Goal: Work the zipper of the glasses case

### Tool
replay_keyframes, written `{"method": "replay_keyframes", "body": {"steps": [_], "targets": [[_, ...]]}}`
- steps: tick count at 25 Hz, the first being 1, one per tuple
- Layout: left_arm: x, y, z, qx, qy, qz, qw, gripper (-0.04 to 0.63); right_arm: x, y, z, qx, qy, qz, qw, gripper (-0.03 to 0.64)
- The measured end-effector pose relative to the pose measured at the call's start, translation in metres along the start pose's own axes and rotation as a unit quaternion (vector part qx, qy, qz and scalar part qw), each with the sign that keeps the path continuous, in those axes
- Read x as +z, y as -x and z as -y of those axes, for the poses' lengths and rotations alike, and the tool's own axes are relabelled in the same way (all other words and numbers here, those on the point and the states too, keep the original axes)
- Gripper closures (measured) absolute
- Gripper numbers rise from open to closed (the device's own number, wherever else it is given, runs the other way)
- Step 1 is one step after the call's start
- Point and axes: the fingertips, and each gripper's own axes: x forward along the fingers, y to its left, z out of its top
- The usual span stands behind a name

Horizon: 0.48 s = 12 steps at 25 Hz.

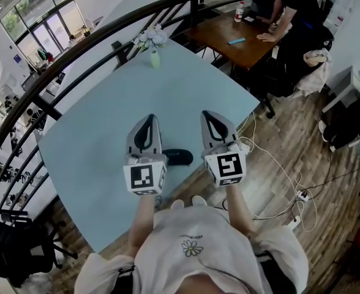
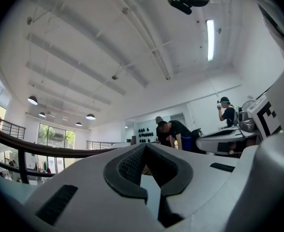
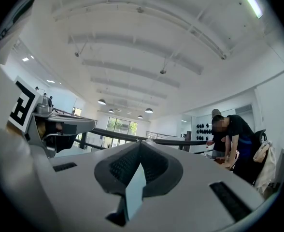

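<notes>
The dark glasses case (image 1: 179, 157) lies on the light blue table (image 1: 100, 133) near its front edge, partly hidden behind my left gripper. Both grippers are held side by side above the case, apart from it, with their tips raised toward the far side of the table. My left gripper (image 1: 149, 119) (image 2: 144, 148) is shut with nothing between its fingers. My right gripper (image 1: 209, 116) (image 3: 141, 145) is shut and empty as well. Both gripper views look up at the ceiling, and the case does not show in them.
A small green vase of pale flowers (image 1: 153, 46) stands at the table's far corner. A dark curved railing (image 1: 76, 48) runs past the table's far side. People lean over a brown table (image 1: 241, 38) at the back right. Cables and a power strip (image 1: 300, 195) lie on the wooden floor.
</notes>
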Motion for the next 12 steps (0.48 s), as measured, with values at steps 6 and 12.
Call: {"method": "replay_keyframes", "body": {"steps": [6,12], "targets": [[-0.006,0.002,-0.009,0.009,0.003,-0.007,0.9999,0.58,-0.005,-0.001,0.004,0.0,-0.001,-0.005,1.0,0.609],[-0.009,0.005,-0.014,0.014,0.003,-0.013,0.9998,0.58,-0.008,-0.001,0.003,-0.001,-0.004,-0.009,1.0,0.609]]}}
